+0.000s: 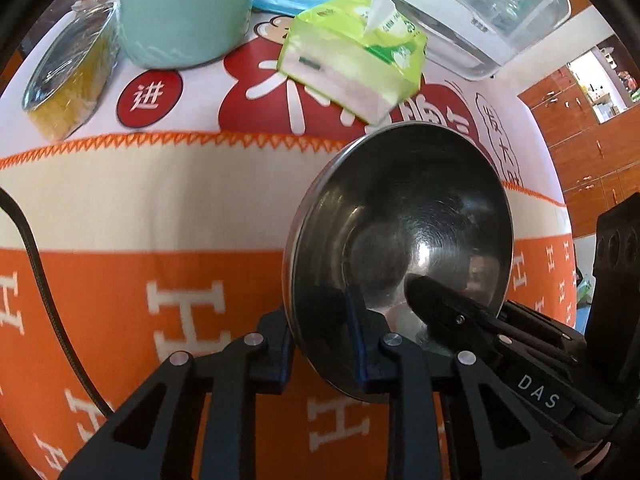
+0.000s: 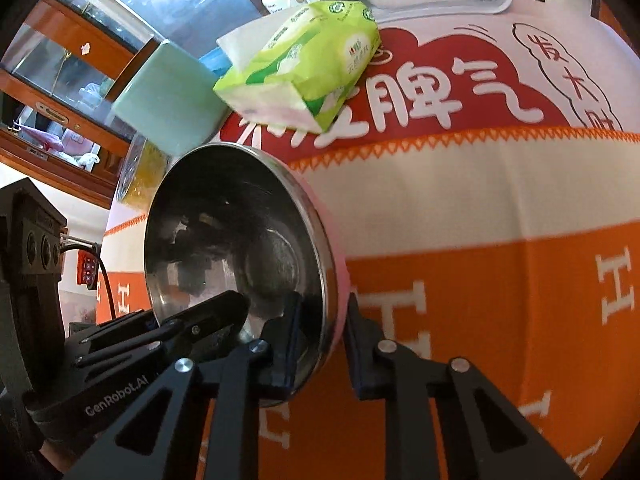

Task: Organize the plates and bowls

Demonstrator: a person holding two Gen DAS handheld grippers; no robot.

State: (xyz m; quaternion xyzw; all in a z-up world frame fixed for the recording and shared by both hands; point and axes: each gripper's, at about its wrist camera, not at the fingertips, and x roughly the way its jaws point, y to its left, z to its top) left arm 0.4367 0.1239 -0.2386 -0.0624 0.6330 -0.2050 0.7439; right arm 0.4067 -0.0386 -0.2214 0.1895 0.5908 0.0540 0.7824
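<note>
Steel fills both views: your left gripper [image 1: 322,344] has its fingers [image 1: 276,348] clamped narrow on the near rim of a steel bowl [image 1: 400,240], one finger outside the wall, the other inside. Your right gripper [image 2: 320,344] grips the opposite rim of the same bowl [image 2: 236,240], its pink outer wall against the outer finger. Each gripper's tip shows inside the bowl in the other's view. The bowl tilts on edge above the orange tabletop [image 1: 120,280] cloth. Beyond the fingers lie a green tissue pack [image 1: 352,56] and a mint container [image 1: 180,12].
</note>
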